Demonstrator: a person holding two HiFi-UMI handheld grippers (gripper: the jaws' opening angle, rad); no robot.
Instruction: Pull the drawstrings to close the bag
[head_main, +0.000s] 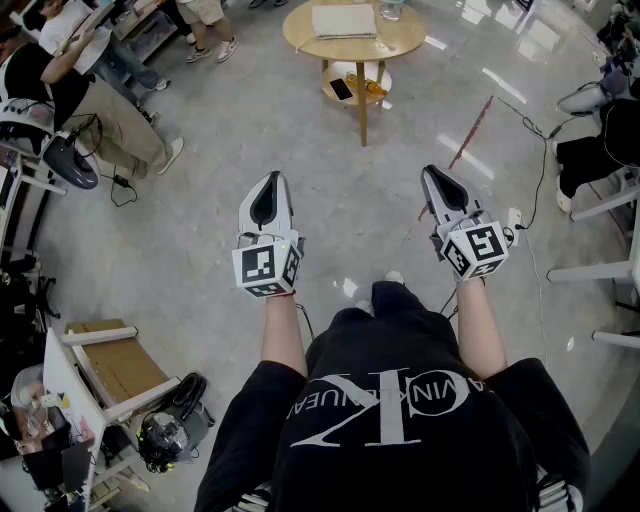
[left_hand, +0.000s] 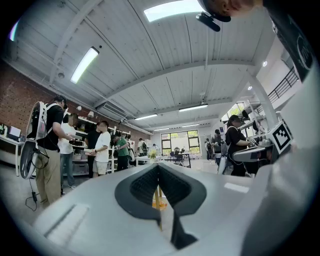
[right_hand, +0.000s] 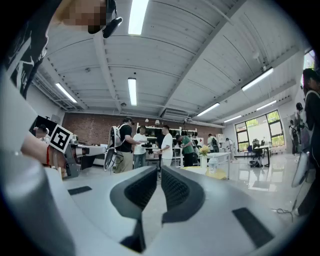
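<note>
In the head view I hold the left gripper (head_main: 268, 180) at 11 o'clock and the right gripper (head_main: 432, 172) at 1 o'clock, both level over the grey floor (head_main: 350, 215). A round wooden table (head_main: 400, 42) stands at 12 o'clock, and where the bag lies I cannot tell. The left gripper view shows its jaws pressed together at the tips and empty — the right gripper view shows jaws a bare slit apart, nothing between them.

Glossy grey floor (head_main: 200, 210), round wooden table (head_main: 402, 40)
</note>
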